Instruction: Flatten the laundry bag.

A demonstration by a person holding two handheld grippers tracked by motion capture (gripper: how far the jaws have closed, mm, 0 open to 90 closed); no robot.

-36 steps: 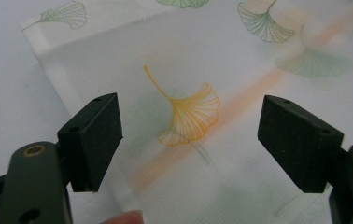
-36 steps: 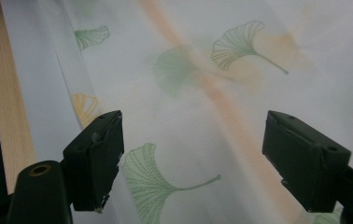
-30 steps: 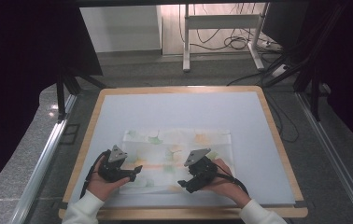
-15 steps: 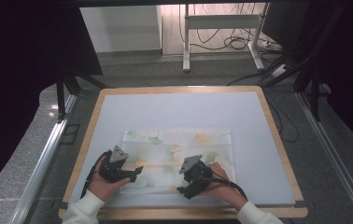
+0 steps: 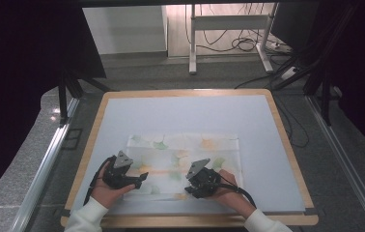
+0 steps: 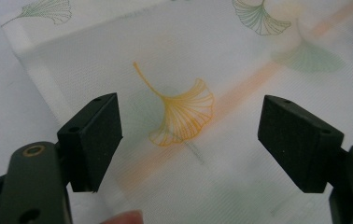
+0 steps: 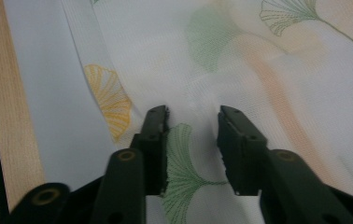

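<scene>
With its jaws just narrowing over a bunched ridge of the white ginkgo-leaf-printed cloth [image 7: 277, 70] near the mat's front edge, our right gripper [image 7: 192, 128] is starting the fold while our left gripper [image 6: 188, 135] is gaping wide, gripping nothing yet.

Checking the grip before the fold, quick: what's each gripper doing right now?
Left gripper: open, jaws wide over the cloth.
Right gripper: jaws just been closing, cloth between them; a firm pinch cannot be told.
</scene>
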